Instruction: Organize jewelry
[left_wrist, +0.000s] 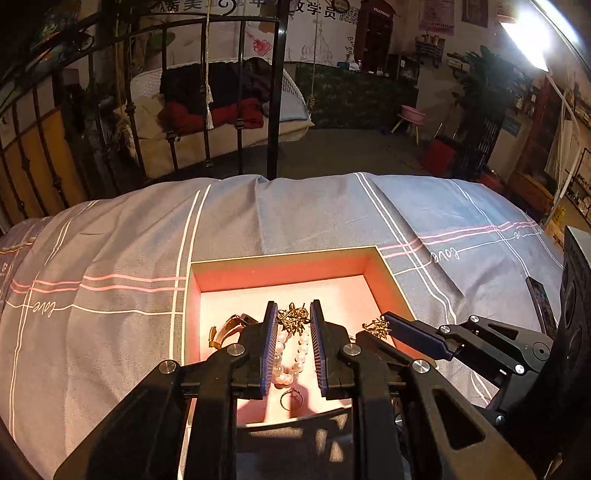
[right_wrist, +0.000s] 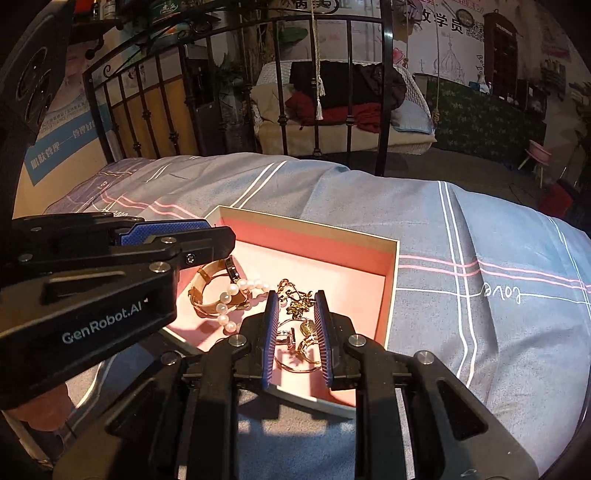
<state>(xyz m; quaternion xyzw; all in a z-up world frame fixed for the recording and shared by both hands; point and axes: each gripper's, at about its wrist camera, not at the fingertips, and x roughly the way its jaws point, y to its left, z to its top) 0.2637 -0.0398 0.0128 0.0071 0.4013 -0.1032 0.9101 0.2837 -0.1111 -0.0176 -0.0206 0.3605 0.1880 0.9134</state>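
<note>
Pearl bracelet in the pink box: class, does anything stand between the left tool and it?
Nothing visible does. The left tool is open directly over the pearl bracelet, with only a gold chain lying at the bracelet's far end inside the box.

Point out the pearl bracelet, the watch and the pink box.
pearl bracelet (left_wrist: 291, 354): left wrist view, on its beads.
watch (right_wrist: 207, 291): right wrist view, on its strap.
pink box (right_wrist: 306, 229): right wrist view, on its far rim.

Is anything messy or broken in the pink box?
Nothing looks broken, but the jewelry is jumbled. In the pink box, the pearl strand lies draped over the watch, and the gold chains sit tangled in a heap with rings.
</note>
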